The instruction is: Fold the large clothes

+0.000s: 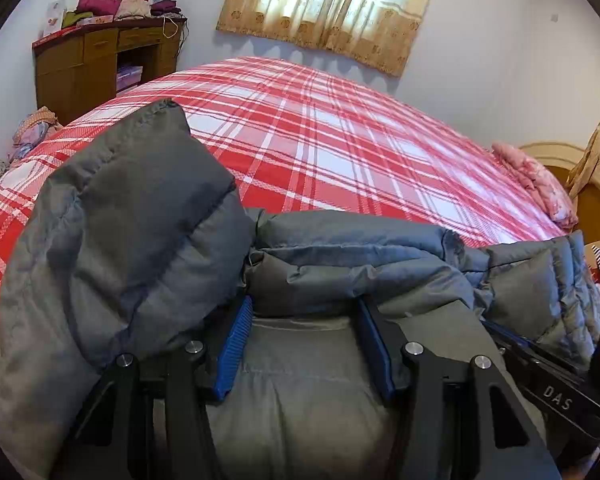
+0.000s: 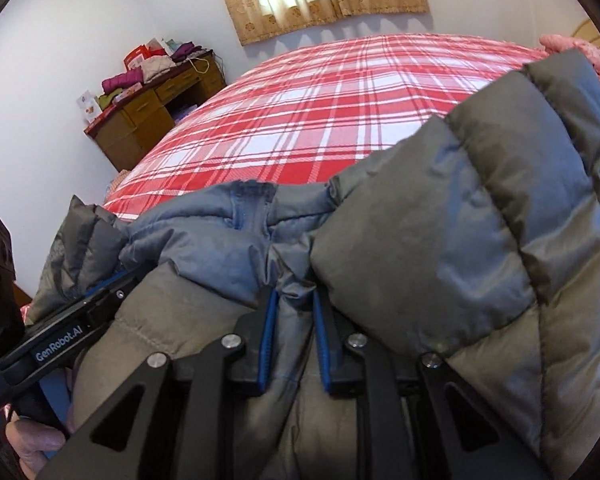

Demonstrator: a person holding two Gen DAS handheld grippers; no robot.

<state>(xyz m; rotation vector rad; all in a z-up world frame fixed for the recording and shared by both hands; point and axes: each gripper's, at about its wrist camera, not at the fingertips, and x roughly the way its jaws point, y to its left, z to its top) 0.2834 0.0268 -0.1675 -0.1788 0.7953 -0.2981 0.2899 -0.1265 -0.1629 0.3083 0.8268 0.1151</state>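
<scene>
2 fisheye views show a grey puffer jacket held up over the near edge of a bed with a red plaid sheet.

Left wrist view: the left gripper (image 1: 306,344) sits at 6 o'clock. Its blue pads (image 1: 234,354) stand fairly wide apart with a thick roll of the puffer jacket (image 1: 340,256) between them; whether they actually pinch it I cannot tell. A padded sleeve or hood flap rises at 9 o'clock. The red plaid bed (image 1: 320,128) fills the centre. A wooden desk (image 1: 88,68) piled with clothes is at 11 o'clock, a curtain (image 1: 328,8) at 12, a pink quilt (image 1: 536,180) at 3. The other tool's black finger, marked DAS, enters at 4 o'clock.

Right wrist view: the right gripper (image 2: 294,344) at 6 o'clock has its pads close together, clenched on a narrow fold of the puffer jacket (image 2: 236,240). A bulky quilted panel fills 3 o'clock. The left tool, labelled GenRobot.AI, comes in at 8 o'clock.

Risks, as I judge them: the slick, springy fill could slide out of the wider left jaws when lifted, and the loose flaps at 9 and 3 o'clock could flop and spoil the fold.

Hidden: the jacket's lower body, zip and hem are cut off below both frames, so which part is gripped is unclear.
</scene>
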